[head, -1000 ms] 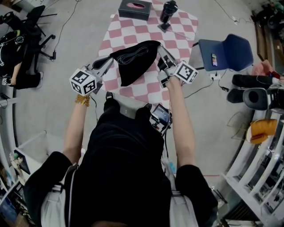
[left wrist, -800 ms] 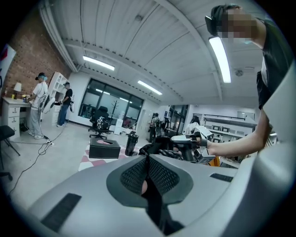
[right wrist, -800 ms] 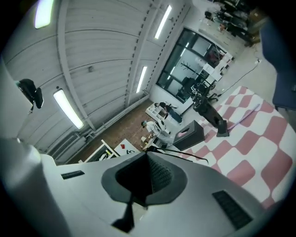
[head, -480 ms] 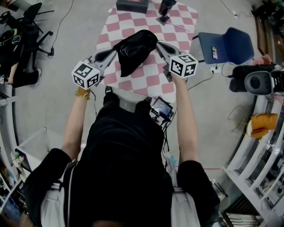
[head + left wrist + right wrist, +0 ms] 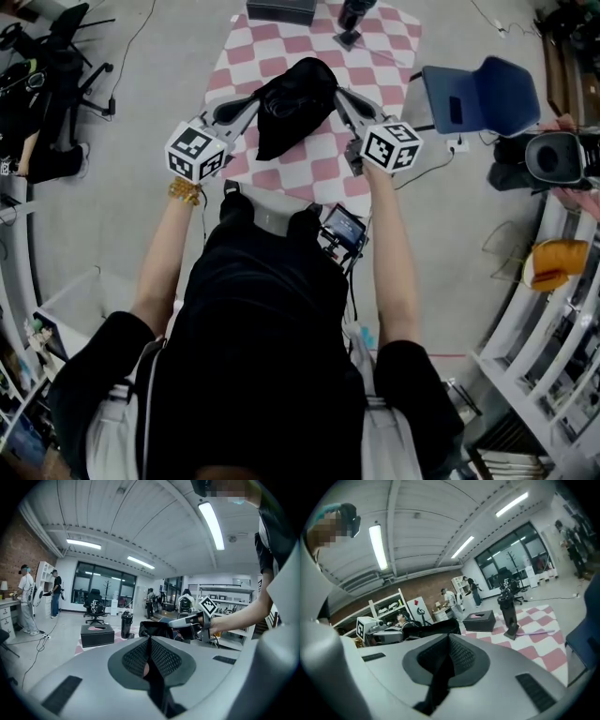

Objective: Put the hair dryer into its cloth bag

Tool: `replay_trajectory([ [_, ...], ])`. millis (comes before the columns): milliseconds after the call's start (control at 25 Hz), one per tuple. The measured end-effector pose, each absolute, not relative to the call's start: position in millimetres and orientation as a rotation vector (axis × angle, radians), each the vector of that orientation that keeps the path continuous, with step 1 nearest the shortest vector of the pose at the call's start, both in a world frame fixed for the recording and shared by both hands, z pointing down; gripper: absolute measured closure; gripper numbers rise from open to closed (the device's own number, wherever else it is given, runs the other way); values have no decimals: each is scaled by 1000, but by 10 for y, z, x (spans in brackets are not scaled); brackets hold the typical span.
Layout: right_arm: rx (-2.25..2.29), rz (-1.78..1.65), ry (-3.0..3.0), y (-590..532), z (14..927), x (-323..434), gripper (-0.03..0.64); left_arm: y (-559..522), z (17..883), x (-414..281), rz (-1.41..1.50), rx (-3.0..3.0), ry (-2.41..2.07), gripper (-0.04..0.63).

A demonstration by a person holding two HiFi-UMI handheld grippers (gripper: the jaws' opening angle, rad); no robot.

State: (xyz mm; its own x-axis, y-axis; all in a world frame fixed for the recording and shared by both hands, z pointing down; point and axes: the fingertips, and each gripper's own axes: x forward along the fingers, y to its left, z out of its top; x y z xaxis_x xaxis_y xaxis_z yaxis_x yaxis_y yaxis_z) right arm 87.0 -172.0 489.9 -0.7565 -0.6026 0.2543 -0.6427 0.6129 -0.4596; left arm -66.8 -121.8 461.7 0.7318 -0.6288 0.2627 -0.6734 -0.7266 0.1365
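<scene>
Left gripper [image 5: 257, 99]: pressed together on the bag's near-left rim, with black cloth running down between my pads.
Right gripper [image 5: 337, 94]: also clamped, pinching the opposite rim.
Change: my left has come in toward my right and my right wrist has rolled. The mouth gaped a second ago with a coil of cord showing. It is now drawn narrower and the cord is out of sight.
Meaning: I judge the dryer is already inside, with only closing the mouth left.
Bag [image 5: 292, 108]: strung between my two grippers, hanging over the mat [image 5: 319, 169].
Dryer: not visible now. I take it to be low in the bag, beneath and between my fingertips.
Far edge: a box [image 5: 279, 9] and an upright black stand [image 5: 352, 21], well apart from the bag.
</scene>
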Motion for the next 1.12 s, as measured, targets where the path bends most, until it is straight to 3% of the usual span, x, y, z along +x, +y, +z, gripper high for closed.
replay_trajectory([
  [120,1037,659,-2659,-1687,5045,888,594,-1188,4617,-642,273,2710,-1000,574],
  [240,983,156,-2523,-1575,5086,842,588,-1131,4595,-559,262,2728,-970,574],
  [360,872,-405,-2395,-1340,4942,635,509,-1129,4566,-495,249,2738,-948,574],
  [480,693,-652,-2314,-1056,5042,388,474,-1138,4553,-455,249,2743,-936,574],
  [720,548,-722,-2046,-1004,5648,298,476,-1133,4550,-435,259,2748,-919,574],
  [800,539,-706,-1993,-1037,5749,303,575,-1122,4547,-422,257,2748,-918,574],
  [840,531,-676,-1995,-1030,5764,298,588,-1117,4545,-420,258,2748,-918,574],
  [1120,302,-537,-2114,-795,5485,303,595,-1131,4528,-496,263,2734,-940,574],
])
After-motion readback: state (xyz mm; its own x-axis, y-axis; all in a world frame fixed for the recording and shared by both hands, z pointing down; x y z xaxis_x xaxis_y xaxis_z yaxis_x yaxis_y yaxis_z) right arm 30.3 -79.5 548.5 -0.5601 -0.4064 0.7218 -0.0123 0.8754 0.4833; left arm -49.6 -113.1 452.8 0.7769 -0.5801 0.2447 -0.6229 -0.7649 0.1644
